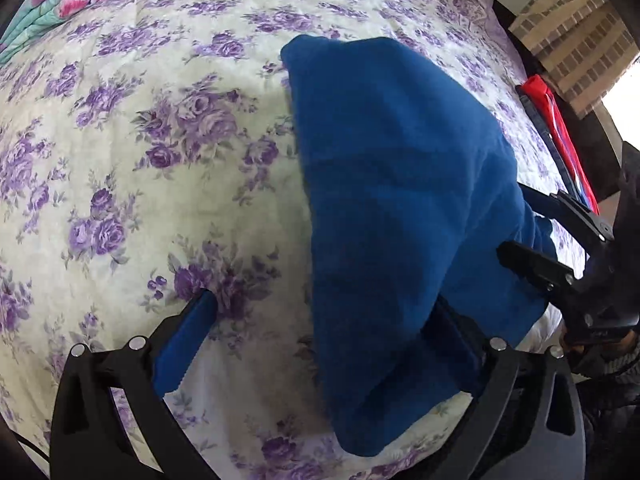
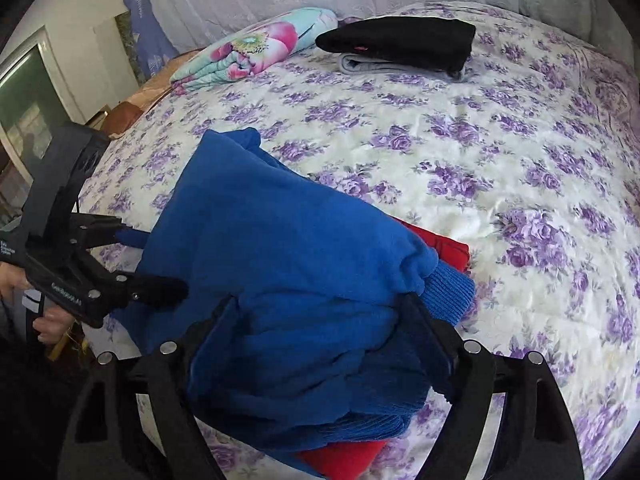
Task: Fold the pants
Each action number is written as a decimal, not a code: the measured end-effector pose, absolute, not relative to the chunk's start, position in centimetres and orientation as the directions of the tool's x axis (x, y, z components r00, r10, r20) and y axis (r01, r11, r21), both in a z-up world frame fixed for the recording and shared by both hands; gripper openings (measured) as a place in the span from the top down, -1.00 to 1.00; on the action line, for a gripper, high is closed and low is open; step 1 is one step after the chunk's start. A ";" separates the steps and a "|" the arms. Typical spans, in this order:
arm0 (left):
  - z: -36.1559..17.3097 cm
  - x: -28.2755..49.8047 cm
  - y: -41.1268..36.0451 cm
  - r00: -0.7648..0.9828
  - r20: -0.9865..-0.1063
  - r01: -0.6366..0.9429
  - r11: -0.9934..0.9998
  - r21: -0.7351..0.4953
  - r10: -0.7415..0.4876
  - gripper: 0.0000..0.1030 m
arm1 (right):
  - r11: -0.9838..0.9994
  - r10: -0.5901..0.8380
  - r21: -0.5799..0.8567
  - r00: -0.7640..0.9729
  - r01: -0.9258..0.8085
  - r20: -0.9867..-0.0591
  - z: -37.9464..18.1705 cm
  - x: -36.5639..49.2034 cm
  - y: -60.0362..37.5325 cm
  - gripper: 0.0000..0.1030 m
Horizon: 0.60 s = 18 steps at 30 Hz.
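On the bed (image 2: 460, 152), over the purple-flowered quilt, lie the blue fleece pants (image 1: 392, 184), bunched and doubled over, near the close edge. Ribbed cuff (image 2: 448, 292) sticks out toward the right side. Something red (image 2: 444, 246) lies under them, apart from the task as far as I can judge.

Left gripper (image 1: 320, 344): jaws stand wide. One blue pad rests over bare quilt, the other is hidden behind the cloth edge. No pinch that I can see.

Right gripper (image 2: 316, 344): jaws also wide, a thick wad of fleece sits between them. Whether the pads press on it I cannot make out; it looks loose.

Far side of the bed: folded black garment (image 2: 400, 42) on a grey one, and a folded floral blanket (image 2: 256, 46). Likely the finished pile.

Judgement: fold is being laid down or let go. To do it well:
- let the cloth settle flat before pulling away, so no layer drags along
- draw both tools back low and straight
- check edges line up, the cuff lies skew
- smooth the hump in the middle before the next fold
- keep clear of the red piece underneath
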<state>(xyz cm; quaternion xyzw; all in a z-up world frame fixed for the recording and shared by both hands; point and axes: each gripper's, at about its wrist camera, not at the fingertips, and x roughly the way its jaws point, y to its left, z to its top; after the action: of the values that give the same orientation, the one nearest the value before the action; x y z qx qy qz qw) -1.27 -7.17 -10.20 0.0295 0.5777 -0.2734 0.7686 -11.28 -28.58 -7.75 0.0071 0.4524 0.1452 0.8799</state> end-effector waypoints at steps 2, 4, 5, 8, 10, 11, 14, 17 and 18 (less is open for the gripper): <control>-10.0 -1.7 -7.3 0.213 -0.905 0.433 0.866 -0.250 -0.368 -0.92 | 0.947 0.297 0.167 0.545 -0.275 -0.784 -7.1 -11.5 -29.0 -0.63; -9.4 -2.2 -7.0 0.237 -0.905 0.390 0.888 -0.245 -0.354 -0.92 | 0.931 0.355 0.228 0.571 -0.284 -0.740 -5.8 -12.3 -30.4 -0.62; -8.9 -2.5 -6.8 0.250 -0.903 0.360 0.899 -0.250 -0.350 -0.92 | 0.924 0.379 0.258 0.586 -0.282 -0.716 -5.1 -12.6 -31.4 -0.62; -7.4 -3.2 -6.5 0.300 -0.884 0.299 0.916 -0.269 -0.358 -0.90 | 0.887 0.458 0.391 0.577 -0.246 -0.676 -4.9 -12.5 -35.4 -0.63; -6.9 -3.2 -6.6 0.307 -0.874 0.274 0.915 -0.297 -0.376 -0.89 | 0.849 0.509 0.499 0.529 -0.175 -0.679 -6.2 -11.8 -38.0 -0.63; -6.8 -3.1 -6.7 0.302 -0.872 0.265 0.912 -0.312 -0.386 -0.89 | 0.831 0.527 0.539 0.506 -0.139 -0.683 -7.0 -11.5 -39.0 -0.63; -7.0 -2.6 -7.0 0.292 -0.874 0.256 0.912 -0.320 -0.388 -0.89 | 0.760 0.599 0.647 0.452 -0.061 -0.661 -9.1 -10.7 -40.3 -0.63; -7.9 -1.8 -7.6 0.258 -0.882 0.271 0.906 -0.326 -0.394 -0.89 | 0.722 0.625 0.691 0.445 -0.018 -0.641 -10.4 -10.3 -39.8 -0.62; -8.1 -1.6 -7.8 0.248 -0.878 0.279 0.898 -0.339 -0.409 -0.88 | 0.719 0.621 0.695 0.449 0.000 -0.643 -10.8 -10.3 -39.4 -0.62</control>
<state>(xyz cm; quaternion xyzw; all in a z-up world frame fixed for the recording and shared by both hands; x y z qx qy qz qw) -1.56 -7.75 -8.05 -0.0565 0.5731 -0.2184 0.7878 -10.27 -39.41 -10.78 0.3187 0.4868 0.1969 0.7891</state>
